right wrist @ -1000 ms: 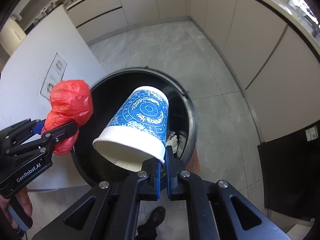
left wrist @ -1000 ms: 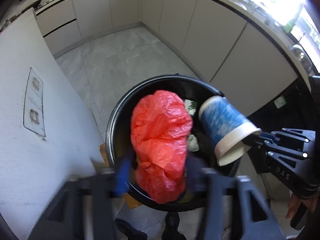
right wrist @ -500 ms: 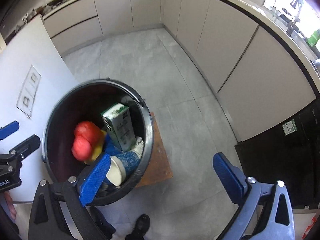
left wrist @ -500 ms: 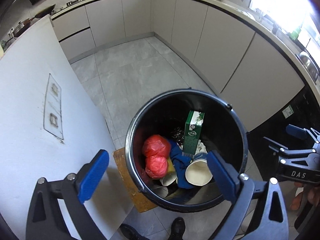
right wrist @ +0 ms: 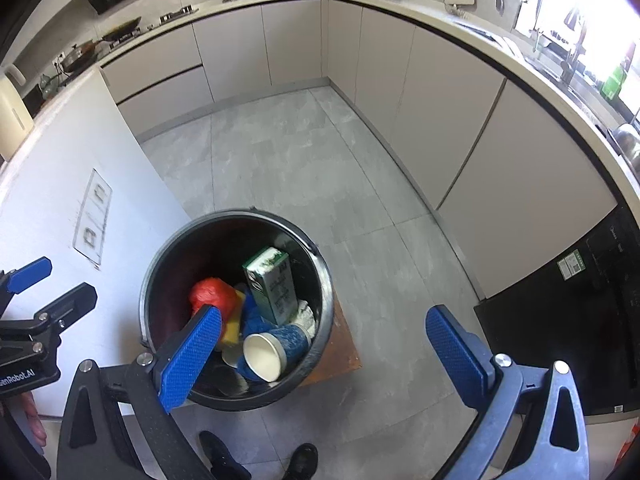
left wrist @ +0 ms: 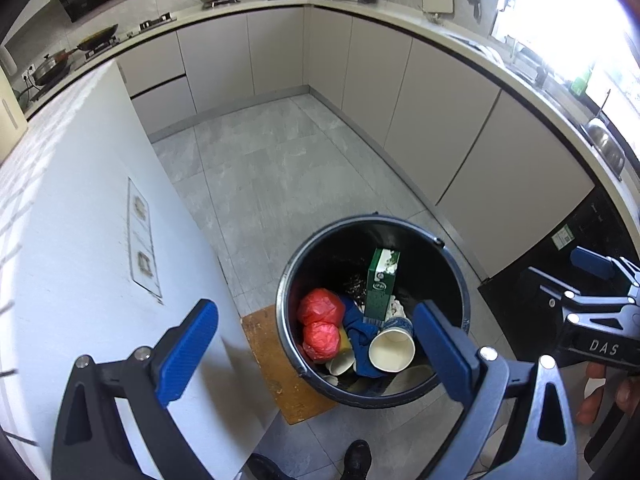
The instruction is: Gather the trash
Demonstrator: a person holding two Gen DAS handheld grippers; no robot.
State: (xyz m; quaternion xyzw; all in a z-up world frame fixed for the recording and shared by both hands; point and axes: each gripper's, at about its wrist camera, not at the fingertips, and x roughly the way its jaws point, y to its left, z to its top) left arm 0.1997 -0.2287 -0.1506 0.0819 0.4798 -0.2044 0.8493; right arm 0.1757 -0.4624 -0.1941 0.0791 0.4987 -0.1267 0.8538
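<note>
A black trash bin (left wrist: 456,272) stands on the floor below both grippers. Inside it lie a red plastic bag (left wrist: 320,322), a blue paper cup (left wrist: 392,344) on its side, a green carton (left wrist: 380,280) and other scraps. My left gripper (left wrist: 314,306) hangs above the bin, open, with nothing between its blue pads. The right wrist view shows the same bin (right wrist: 160,264), red bag (right wrist: 212,294), cup (right wrist: 272,350) and carton (right wrist: 272,288). My right gripper (right wrist: 324,312) is open and empty, high over the bin's right side. Each gripper appears in the other's view, the right gripper (left wrist: 560,276) and the left gripper (right wrist: 60,282).
A white island wall (left wrist: 80,240) with sockets stands close on the left of the bin. A wooden board (left wrist: 272,360) lies under the bin. Beige cabinets (left wrist: 440,120) curve round the grey floor, with a black appliance (left wrist: 560,248) at the right. The person's shoes (left wrist: 356,456) are below.
Both grippers opened: the red bag left the left one and the blue cup left the right one, and both now lie in the bin. Both grippers have risen away from it.
</note>
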